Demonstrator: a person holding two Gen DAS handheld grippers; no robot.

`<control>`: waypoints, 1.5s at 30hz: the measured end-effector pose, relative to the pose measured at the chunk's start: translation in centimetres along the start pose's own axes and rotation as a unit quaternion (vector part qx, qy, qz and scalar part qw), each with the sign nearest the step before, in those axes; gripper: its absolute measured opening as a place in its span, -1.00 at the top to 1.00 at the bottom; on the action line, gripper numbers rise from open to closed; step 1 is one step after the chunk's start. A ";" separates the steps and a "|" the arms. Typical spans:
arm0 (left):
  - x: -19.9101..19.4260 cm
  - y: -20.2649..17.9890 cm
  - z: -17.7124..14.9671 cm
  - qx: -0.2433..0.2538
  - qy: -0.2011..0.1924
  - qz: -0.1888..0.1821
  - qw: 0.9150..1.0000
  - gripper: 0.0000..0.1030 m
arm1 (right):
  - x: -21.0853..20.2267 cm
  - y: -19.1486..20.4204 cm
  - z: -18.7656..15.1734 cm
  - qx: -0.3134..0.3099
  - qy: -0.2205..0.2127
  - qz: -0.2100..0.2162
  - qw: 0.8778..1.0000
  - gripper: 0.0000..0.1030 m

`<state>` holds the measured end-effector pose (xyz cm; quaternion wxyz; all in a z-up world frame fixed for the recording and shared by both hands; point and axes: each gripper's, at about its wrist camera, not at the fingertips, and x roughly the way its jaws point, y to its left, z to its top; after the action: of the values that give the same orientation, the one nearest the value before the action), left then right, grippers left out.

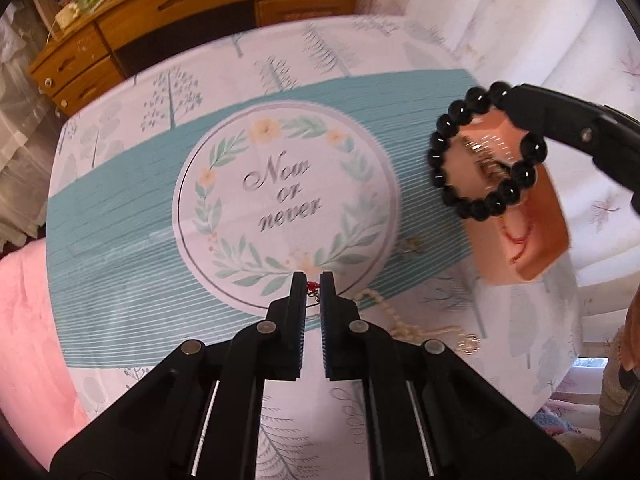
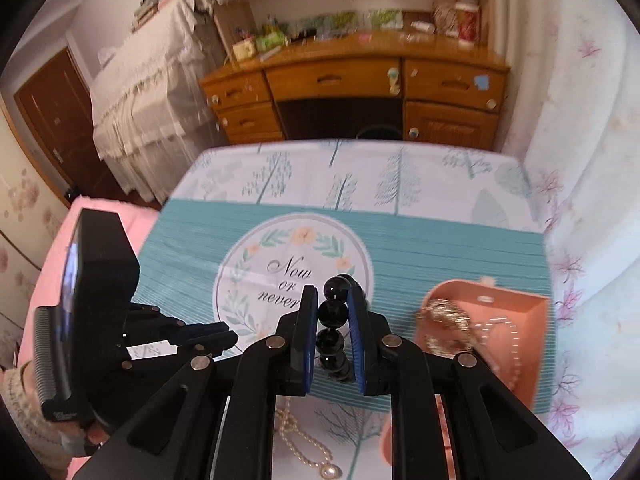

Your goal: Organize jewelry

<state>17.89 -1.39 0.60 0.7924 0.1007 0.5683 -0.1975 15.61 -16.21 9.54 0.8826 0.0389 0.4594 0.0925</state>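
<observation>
My right gripper (image 2: pixel 333 300) is shut on a black bead bracelet (image 2: pixel 332 314) and holds it in the air. In the left wrist view the bracelet (image 1: pixel 482 160) hangs in front of an open pink jewelry box (image 1: pixel 536 216), with the right gripper's fingers (image 1: pixel 536 108) at its top. The box (image 2: pixel 536 320) holds gold chains (image 2: pixel 448 320) and a red cord (image 1: pixel 516 236). My left gripper (image 1: pixel 313 280) is shut on a small red piece (image 1: pixel 311 286) low over the tablecloth. A pearl necklace (image 1: pixel 396 316) lies on the cloth beside it, also in the right wrist view (image 2: pixel 304 440).
The table has a teal and white cloth with a round "Now or never" print (image 1: pixel 280 192). A small gold piece (image 1: pixel 410 246) lies near the box. A wooden desk (image 2: pixel 360 92) stands beyond the far edge. A pink blanket (image 1: pixel 28 320) lies at the left.
</observation>
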 end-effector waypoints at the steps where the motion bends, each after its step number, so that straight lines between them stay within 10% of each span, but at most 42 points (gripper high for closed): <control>1: -0.7 -0.5 0.1 0.003 -0.006 -0.003 1.000 0.91 | -1.1 -0.5 0.0 0.004 -0.009 0.000 1.000 0.71; 15: -3.7 -10.0 2.9 0.034 -0.038 -0.076 0.996 0.91 | -11.0 -8.3 -5.1 0.034 -0.048 -0.044 0.997 0.71; 29: 2.8 -17.9 3.6 0.042 0.021 -0.115 0.992 0.91 | -5.0 -13.8 -12.2 0.073 0.053 -0.059 0.994 0.71; 45: 3.5 -18.3 1.7 0.045 0.015 -0.095 0.994 0.85 | -5.3 -13.5 -13.0 0.068 0.023 -0.073 0.995 0.41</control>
<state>12.53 -19.20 -0.96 0.7564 0.0847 0.5773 -0.2955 3.74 -30.71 4.29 0.8716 0.0632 0.4861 -0.0028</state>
